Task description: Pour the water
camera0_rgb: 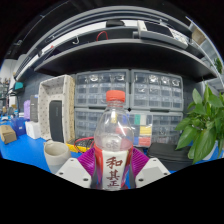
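A blue worktable (25,152) is lying before grey drawer cabinets (150,95). The gripper (113,168) is pinching a clear plastic bottle with an orange cap (113,135), upright, long axis vertical, cap topmost. Tipping toward the white paper cup (55,154) risks slippage or spilling beside it.

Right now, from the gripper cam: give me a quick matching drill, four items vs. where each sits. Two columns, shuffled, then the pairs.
Items
1. bottle
2. white cup
3. green plant
4. drawer cabinet

Places
A. behind the bottle, against the back
B. between the fingers of the hand-held gripper, held upright
C. on the blue table, beside the left finger
D. off to the right of the bottle

Pairs: 1-B, 2-C, 3-D, 4-A
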Available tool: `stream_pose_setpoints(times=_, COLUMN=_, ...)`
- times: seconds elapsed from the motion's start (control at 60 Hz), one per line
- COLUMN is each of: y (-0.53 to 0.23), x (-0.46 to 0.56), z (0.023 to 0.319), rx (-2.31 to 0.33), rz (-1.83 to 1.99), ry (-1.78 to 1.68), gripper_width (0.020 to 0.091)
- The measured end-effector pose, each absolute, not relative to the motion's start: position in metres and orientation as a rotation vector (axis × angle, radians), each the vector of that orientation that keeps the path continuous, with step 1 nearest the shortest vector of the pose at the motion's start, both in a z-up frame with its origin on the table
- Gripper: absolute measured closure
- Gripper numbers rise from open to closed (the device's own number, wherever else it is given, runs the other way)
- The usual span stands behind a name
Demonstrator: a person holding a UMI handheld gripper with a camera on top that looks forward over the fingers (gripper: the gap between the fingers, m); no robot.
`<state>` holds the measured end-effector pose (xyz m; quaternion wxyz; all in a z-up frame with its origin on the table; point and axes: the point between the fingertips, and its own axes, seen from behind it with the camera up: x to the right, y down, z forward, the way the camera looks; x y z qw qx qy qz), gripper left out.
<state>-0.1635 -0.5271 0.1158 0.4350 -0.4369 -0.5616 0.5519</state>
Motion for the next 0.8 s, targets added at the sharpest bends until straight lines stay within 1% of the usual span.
stream_pose_setpoints(times=0.017, y=-0.527, x=-0.163, z=0.116, rx=-1.091, rz=1.373, ry=-1.4, gripper_width=0.0633)
stream_pose_setpoints(times=0.033, y=-0.527, x=-0.164, z=0.115, rx=-1.092, rz=1.373, ry=-1.4, gripper_width=0.0629)
stream_pose_setpoints(times=0.1, y=-0.527, x=-0.163, z=0.114, rx=-1.096, rz=1.362, ry=-1.41, gripper_width=0.0576)
stream_pose_setpoints(times=0.183, y=-0.526, x=-0.16, z=0.113, rx=-1.11, rz=1.338, ry=-1.423, gripper_width=0.0535)
stream_pose_setpoints(times=0.217, y=-0.525, x=-0.155, z=0.114, rx=-1.119, rz=1.339, ry=-1.418, gripper_width=0.048)
stream_pose_setpoints(times=0.233, y=-0.525, x=-0.153, z=0.115, rx=-1.124, rz=1.34, ry=-1.414, gripper_width=0.0425)
stream_pose_setpoints(times=0.25, y=-0.524, x=-0.15, z=0.116, rx=-1.128, rz=1.339, ry=-1.411, gripper_width=0.0402)
stream_pose_setpoints(times=0.267, y=-0.524, x=-0.147, z=0.117, rx=-1.13, rz=1.339, ry=-1.41, gripper_width=0.0342)
stream_pose_setpoints(times=0.283, y=-0.524, x=-0.144, z=0.118, rx=-1.132, rz=1.338, ry=-1.41, gripper_width=0.0318)
stream_pose_setpoints(times=0.3, y=-0.524, x=-0.14, z=0.119, rx=-1.134, rz=1.336, ry=-1.411, gripper_width=0.0273)
stream_pose_setpoints(times=0.333, y=-0.523, x=-0.133, z=0.12, rx=-1.136, rz=1.328, ry=-1.412, gripper_width=0.0254)
stream_pose_setpoints(times=0.383, y=-0.523, x=-0.12, z=0.118, rx=-1.138, rz=1.309, ry=-1.422, gripper_width=0.0244)
stream_pose_setpoints(times=0.567, y=-0.525, x=-0.064, z=0.111, rx=-1.162, rz=1.261, ry=-1.421, gripper_width=0.0242)
stream_pose_setpoints(times=0.8, y=-0.538, x=-0.004, z=0.09, rx=-1.294, rz=1.225, ry=-1.434, gripper_width=0.0242)
